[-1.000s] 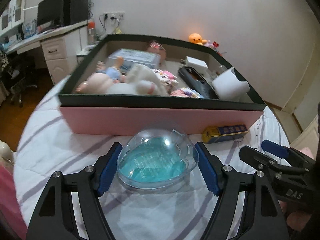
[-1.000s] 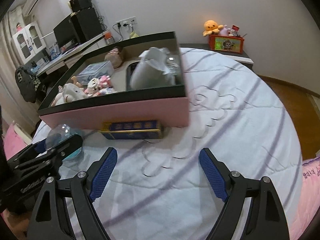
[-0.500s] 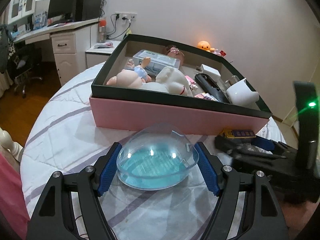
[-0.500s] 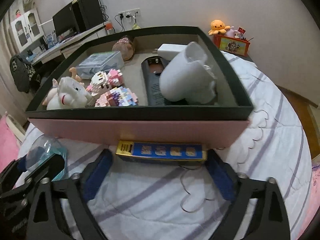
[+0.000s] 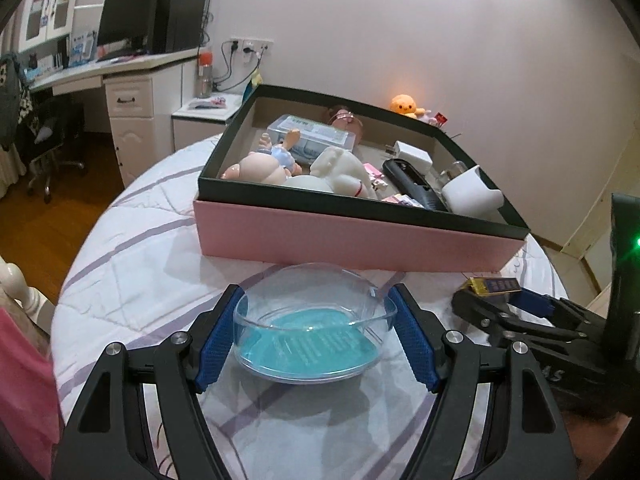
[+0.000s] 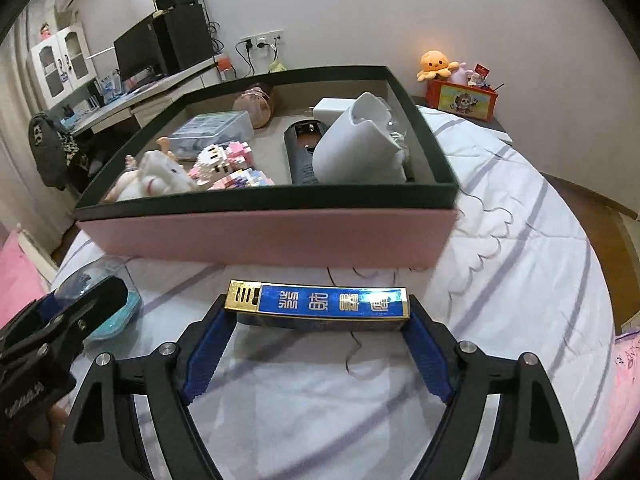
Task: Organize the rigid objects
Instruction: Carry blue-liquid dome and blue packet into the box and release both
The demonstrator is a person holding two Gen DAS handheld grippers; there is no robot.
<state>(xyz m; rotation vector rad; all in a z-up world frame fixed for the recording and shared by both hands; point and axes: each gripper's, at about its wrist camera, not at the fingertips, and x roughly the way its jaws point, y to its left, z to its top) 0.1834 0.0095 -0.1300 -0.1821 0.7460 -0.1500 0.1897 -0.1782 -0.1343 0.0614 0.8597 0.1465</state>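
Up close, the right gripper (image 6: 318,354), whose jaws have just been closing, clamps the two ends of a blue-and-gold box (image 6: 318,304) printed with gold characters too stylised to read, lying on the striped bedspread (image 6: 520,280) just before a pink storage box (image 6: 264,234). Beside it, the left gripper (image 5: 314,340) squeezes a clear dome-shaped case with a blue base (image 5: 308,340). Inside the pink box lie a doll (image 5: 260,166), a white cup (image 6: 352,148), a black remote (image 6: 302,148) and a clear lidded tub (image 6: 212,132).
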